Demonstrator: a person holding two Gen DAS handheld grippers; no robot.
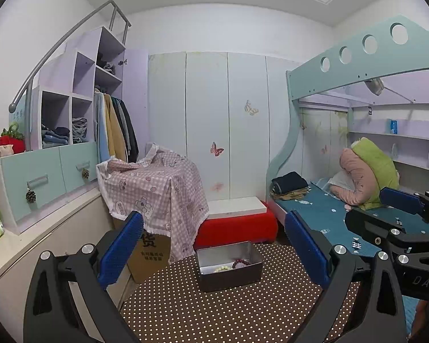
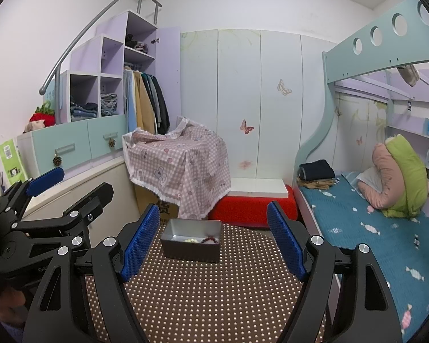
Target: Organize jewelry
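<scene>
A grey metal box [image 1: 228,274] stands on the brown dotted table [image 1: 214,314]. Inside it lie a dark red bead bracelet [image 1: 241,263] and a pale bead bracelet [image 1: 223,268]. My left gripper [image 1: 214,245] is open and empty, held above and short of the box. In the right wrist view the box [image 2: 190,247] holds the red bracelet [image 2: 209,240] and the pale bracelet [image 2: 192,240]. My right gripper [image 2: 214,243] is open and empty, with the box seen between its fingers. Each gripper shows at the edge of the other's view.
A cardboard box [image 1: 148,257] under a pink checked cloth [image 1: 157,188] stands behind the table at the left. A red stool with a white board [image 1: 237,223] stands behind. A bunk bed with a blue sheet [image 2: 371,228] is at the right. Drawers [image 1: 34,183] are at the left.
</scene>
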